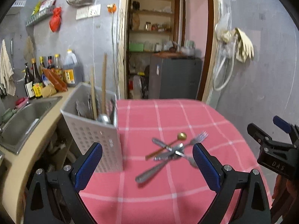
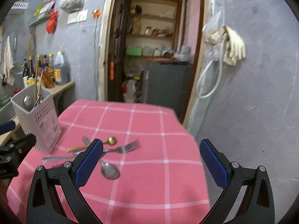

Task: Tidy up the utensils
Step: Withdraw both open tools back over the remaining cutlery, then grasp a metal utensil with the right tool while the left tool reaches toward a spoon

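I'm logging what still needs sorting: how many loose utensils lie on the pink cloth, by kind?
Fork: 1
Silver spoon: 1
Gold-bowled spoon: 1
Total: 3 that can be told clearly. The pile is crossed and blurred, so another silver piece may lie among them.
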### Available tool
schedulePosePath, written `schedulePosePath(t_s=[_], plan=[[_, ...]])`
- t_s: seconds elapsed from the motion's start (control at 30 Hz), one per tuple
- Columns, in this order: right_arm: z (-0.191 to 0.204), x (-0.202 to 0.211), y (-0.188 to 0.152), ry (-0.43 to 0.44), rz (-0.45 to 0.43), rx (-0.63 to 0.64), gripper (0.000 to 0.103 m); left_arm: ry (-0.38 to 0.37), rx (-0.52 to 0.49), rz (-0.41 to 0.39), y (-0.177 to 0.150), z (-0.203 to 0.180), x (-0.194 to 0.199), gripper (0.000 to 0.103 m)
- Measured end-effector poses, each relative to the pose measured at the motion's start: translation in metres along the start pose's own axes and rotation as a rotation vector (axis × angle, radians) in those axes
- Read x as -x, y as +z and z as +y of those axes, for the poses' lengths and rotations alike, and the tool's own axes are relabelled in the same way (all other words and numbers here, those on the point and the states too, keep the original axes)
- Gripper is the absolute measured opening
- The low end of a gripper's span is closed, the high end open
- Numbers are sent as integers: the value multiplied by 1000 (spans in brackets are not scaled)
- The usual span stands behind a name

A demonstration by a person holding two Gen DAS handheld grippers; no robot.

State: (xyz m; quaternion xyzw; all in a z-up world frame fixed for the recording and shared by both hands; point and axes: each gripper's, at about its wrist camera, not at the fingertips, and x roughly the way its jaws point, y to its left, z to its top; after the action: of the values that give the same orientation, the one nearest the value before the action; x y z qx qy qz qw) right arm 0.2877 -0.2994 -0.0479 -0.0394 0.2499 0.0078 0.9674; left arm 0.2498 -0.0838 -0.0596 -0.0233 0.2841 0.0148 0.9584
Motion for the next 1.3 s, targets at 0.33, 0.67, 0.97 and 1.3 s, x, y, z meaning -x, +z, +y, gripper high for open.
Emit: schedulePosePath(t_s=[0.33, 0.67, 0.97, 1.3], plan=[[8, -61, -40, 220, 189, -30, 70, 14, 57, 142, -28, 2, -45, 97], [28, -107, -63, 313, 328, -24, 40, -39, 187, 249, -41, 15, -82, 72], [46, -123, -62, 330, 402, 63, 36, -74, 273, 287, -45, 23, -97, 44], [50, -135, -52, 428, 543, 42, 14, -129, 418, 282, -50, 35, -98, 21]])
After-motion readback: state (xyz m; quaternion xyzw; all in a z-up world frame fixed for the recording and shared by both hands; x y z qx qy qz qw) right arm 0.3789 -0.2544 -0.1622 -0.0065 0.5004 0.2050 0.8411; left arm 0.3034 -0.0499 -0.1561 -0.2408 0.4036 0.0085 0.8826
